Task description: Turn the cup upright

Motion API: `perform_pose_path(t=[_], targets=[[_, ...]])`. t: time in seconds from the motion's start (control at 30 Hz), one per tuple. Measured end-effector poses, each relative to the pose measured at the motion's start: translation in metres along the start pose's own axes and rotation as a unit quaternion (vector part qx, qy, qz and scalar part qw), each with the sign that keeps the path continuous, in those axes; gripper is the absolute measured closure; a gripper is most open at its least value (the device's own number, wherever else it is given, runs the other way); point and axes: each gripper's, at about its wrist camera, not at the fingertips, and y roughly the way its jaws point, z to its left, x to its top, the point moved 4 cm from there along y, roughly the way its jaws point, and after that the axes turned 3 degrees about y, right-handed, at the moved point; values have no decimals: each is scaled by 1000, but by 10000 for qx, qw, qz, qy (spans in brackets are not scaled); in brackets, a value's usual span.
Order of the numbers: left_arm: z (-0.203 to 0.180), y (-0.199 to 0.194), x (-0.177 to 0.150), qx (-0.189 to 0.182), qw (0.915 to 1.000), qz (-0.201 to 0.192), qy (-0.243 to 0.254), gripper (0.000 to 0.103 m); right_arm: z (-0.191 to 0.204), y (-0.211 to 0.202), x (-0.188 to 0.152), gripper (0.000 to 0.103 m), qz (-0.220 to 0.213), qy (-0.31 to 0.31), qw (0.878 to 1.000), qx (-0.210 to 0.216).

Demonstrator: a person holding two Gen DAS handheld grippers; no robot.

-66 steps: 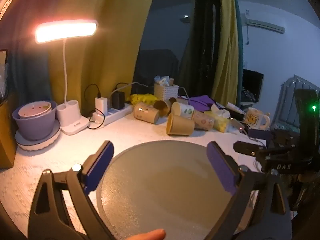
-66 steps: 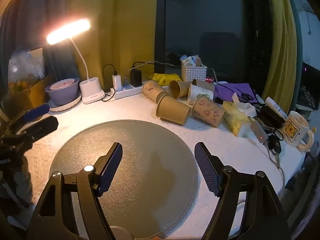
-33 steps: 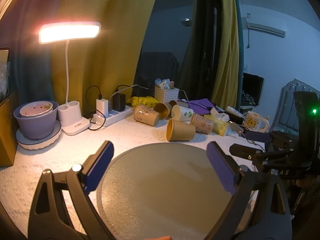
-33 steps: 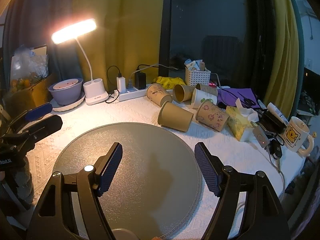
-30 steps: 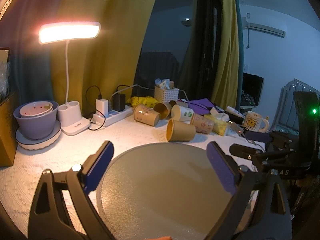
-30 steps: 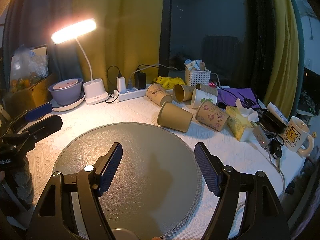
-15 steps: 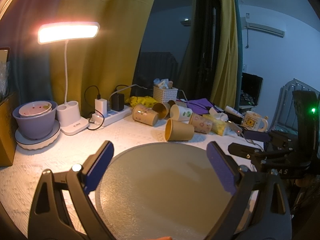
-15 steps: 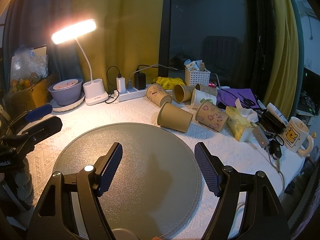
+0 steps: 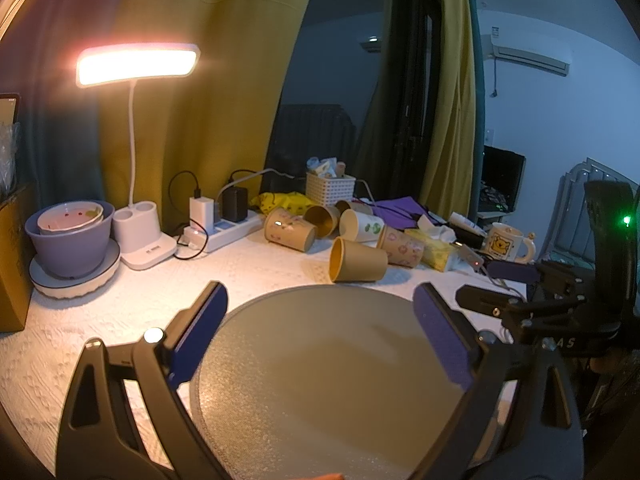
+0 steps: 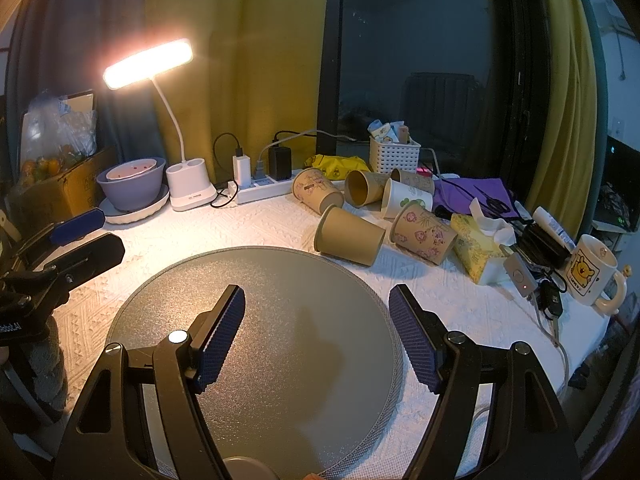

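Several paper cups lie on their sides at the back of the white table. The nearest is a plain brown cup (image 9: 357, 261), also in the right wrist view (image 10: 349, 235), just past the far rim of a round grey mat (image 9: 320, 376) (image 10: 260, 320). Patterned cups (image 10: 422, 233) lie behind and beside it. My left gripper (image 9: 320, 316) is open and empty above the mat. My right gripper (image 10: 316, 320) is open and empty above the mat too. Each gripper shows at the edge of the other's view.
A lit desk lamp (image 10: 188, 188), a purple bowl on a plate (image 10: 132, 184), a power strip (image 10: 260, 190), a white basket (image 10: 394, 154), a tissue pack (image 10: 478, 252), a remote and keys, and a bear mug (image 10: 592, 270) ring the table's back and right.
Both views have shifted only slightly; the cups sit a little lower and farther in view than 2.2 s ago. Both grippers stay open and empty.
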Motion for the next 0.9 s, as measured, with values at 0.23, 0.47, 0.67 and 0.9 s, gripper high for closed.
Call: perform_pose_path(t=[0.23,0.47,0.67,0.9], targets=[[-1,-2,-1,-37,10000,-23,-45,8,0,0,0,26,-4,1,10000,-5],[-2,-2,-2,-57,10000,-32,-42,8,-2,-2,7,26,-14,-1,10000,5],[-1,-1,-3,-50,10000,-28,-40,8,-5,0,10,26,-17,-5,10000,10],[12,10,-7,-35,9994,252,-242,8,-12,14,12,26,81,77,9998,146]])
